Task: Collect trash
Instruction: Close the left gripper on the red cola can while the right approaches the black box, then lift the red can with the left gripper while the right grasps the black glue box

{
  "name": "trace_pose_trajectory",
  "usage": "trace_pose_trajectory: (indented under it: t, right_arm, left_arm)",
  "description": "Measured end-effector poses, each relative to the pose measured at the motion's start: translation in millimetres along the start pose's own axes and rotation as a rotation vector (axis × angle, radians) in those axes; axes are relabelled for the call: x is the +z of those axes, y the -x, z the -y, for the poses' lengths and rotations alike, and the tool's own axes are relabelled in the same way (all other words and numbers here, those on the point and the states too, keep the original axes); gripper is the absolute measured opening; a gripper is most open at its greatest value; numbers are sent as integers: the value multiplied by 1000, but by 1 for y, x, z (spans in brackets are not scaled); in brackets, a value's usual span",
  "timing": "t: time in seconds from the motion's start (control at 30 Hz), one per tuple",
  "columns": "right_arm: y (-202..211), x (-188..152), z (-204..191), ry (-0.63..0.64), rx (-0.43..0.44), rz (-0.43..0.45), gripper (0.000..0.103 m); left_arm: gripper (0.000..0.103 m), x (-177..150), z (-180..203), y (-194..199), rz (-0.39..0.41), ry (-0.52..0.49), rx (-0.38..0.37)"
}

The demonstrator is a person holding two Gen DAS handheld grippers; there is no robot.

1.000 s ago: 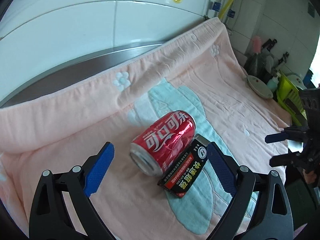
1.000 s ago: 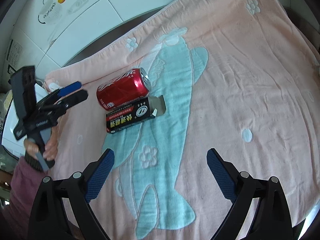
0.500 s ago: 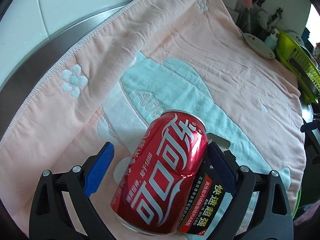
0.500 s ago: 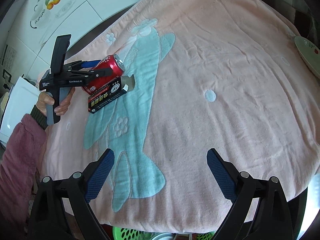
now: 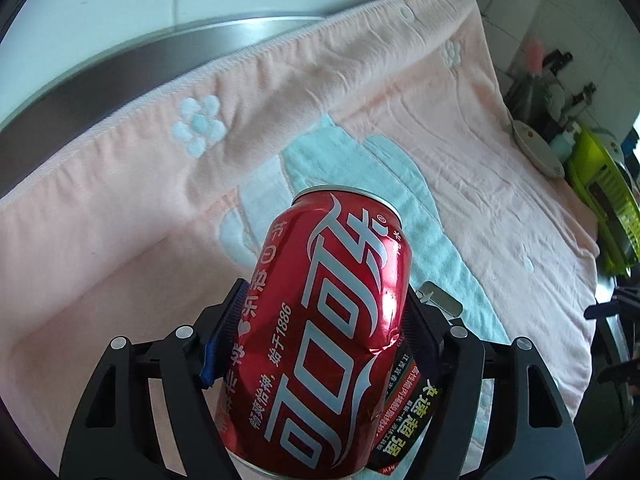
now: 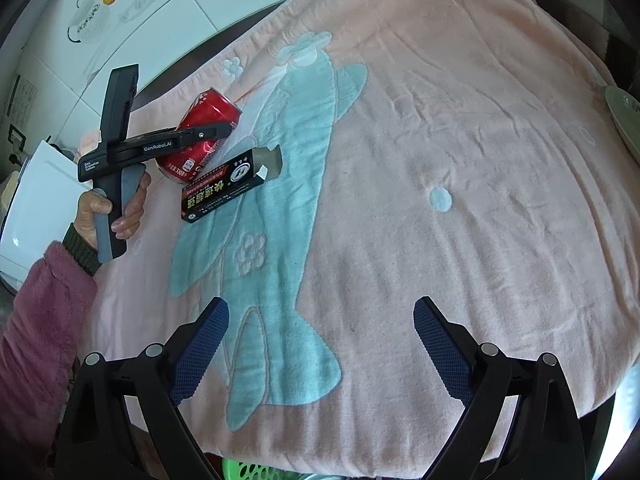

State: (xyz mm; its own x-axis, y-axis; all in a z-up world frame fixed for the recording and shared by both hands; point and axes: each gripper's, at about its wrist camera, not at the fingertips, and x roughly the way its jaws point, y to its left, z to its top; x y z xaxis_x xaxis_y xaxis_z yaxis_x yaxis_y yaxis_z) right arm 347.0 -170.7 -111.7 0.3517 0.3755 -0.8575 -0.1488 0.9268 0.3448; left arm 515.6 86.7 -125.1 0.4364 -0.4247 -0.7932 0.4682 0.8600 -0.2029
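A red soda can [image 5: 328, 320] lies on its side on the pink towel [image 5: 400, 100], with a black printed carton [image 5: 408, 412] against its right side. My left gripper [image 5: 326, 292] straddles the can; its jaws are closing and both blue pads [image 5: 224, 332] touch the can's sides, which show a dent. In the right wrist view the can [image 6: 200, 128], the carton [image 6: 224, 188] and the left gripper [image 6: 224, 132] sit at the towel's far left. My right gripper [image 6: 320, 312] hangs open over the towel's near edge with nothing between its fingers.
A plate [image 5: 536, 148] and a green rack [image 5: 608, 208] stand past the towel's far right end. A steel rim [image 5: 120, 80] and white tiles run behind it. A hand [image 6: 100, 208] in a pink sleeve holds the left tool; a green basket [image 6: 248, 470] shows below.
My left gripper came down and forward over the can, and its jaws narrowed from wide open onto the can's sides. The right gripper's view has shifted slightly; its jaws stay wide.
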Motion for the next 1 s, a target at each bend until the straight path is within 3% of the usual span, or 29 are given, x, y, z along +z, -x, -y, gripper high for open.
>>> trace_pose_trajectory:
  t: [0.3,0.5,0.73,0.87,1.0]
  right_arm:
    - [-52,49,-54,-102,190,-76,90]
    - [-96,77,-75,-329,286,-124,90]
    - [-134,97,-75,-602,75,-138,91]
    - [-146,114,-101,-511,-135,-153,91]
    - [-159,117,-130,-361,-276,-175,91]
  left_arm:
    - [67,-49,-24,88,136,209,131]
    - [67,-95,-30,134,200,302,176]
    - [67,-132,-22,167,254,363,196]
    - [67,-149,-15,176,274,385,201]
    - [67,-160,-8,181,298,413,183]
